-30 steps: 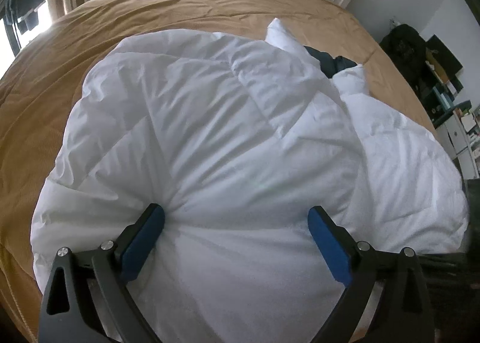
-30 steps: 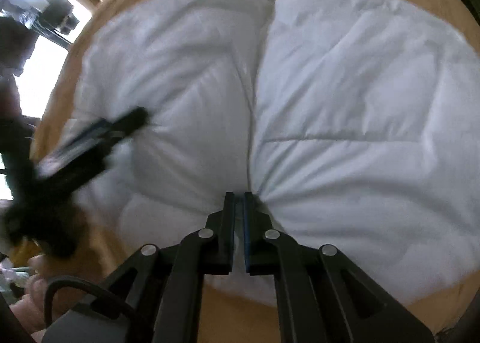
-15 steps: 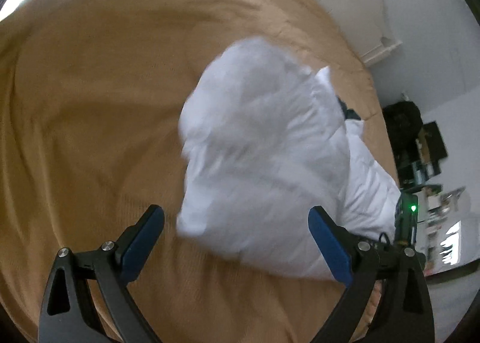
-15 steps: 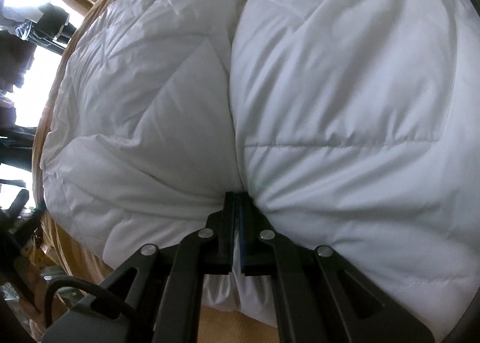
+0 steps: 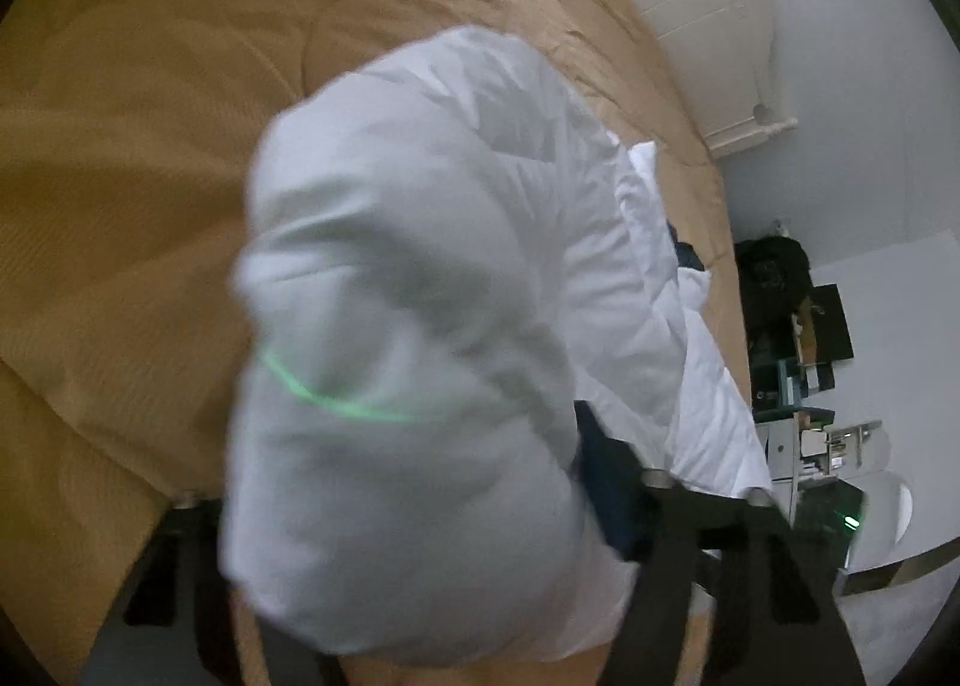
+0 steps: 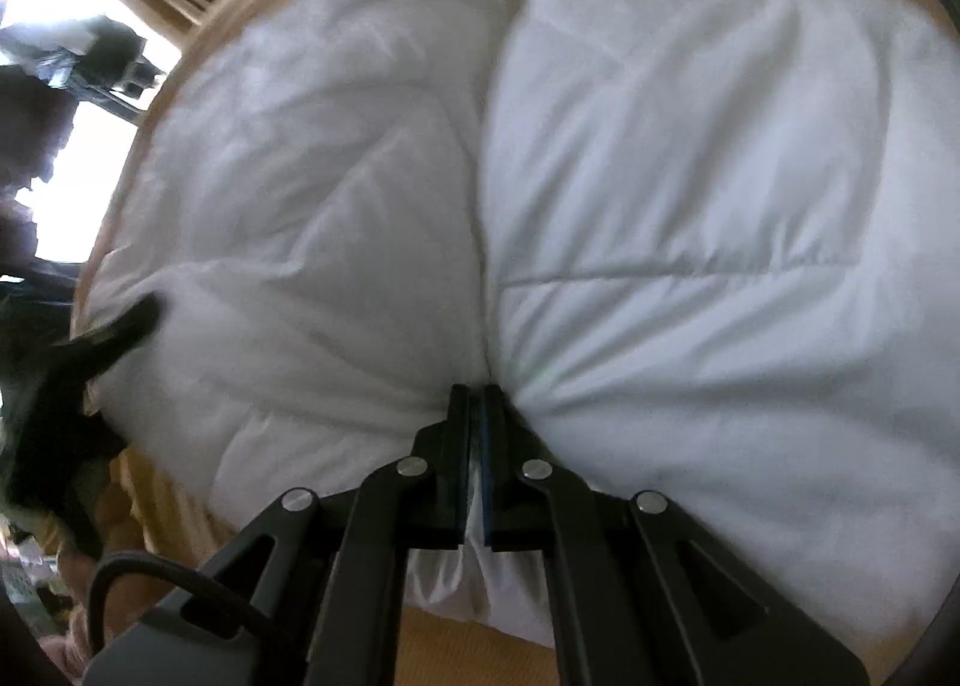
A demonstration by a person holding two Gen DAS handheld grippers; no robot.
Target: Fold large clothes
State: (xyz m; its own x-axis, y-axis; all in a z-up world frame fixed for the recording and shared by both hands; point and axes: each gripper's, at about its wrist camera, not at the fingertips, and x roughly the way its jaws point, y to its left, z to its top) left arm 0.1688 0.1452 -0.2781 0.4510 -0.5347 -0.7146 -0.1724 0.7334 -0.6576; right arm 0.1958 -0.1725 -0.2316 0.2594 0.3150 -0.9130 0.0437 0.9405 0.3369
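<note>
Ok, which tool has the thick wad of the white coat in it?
The left tool: its jaws have just been closing around a bulky wad of the white coat. The right tool is shut on only a thin edge.

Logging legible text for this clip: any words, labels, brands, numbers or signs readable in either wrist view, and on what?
None can be read.
White jacket: no label or print shows.
Tan bedspread: plain.
Cluttered shelves by the wall: anything printed there is too small and blurred to read.
Green streak across the jacket in the left view: light, not writing.
</note>
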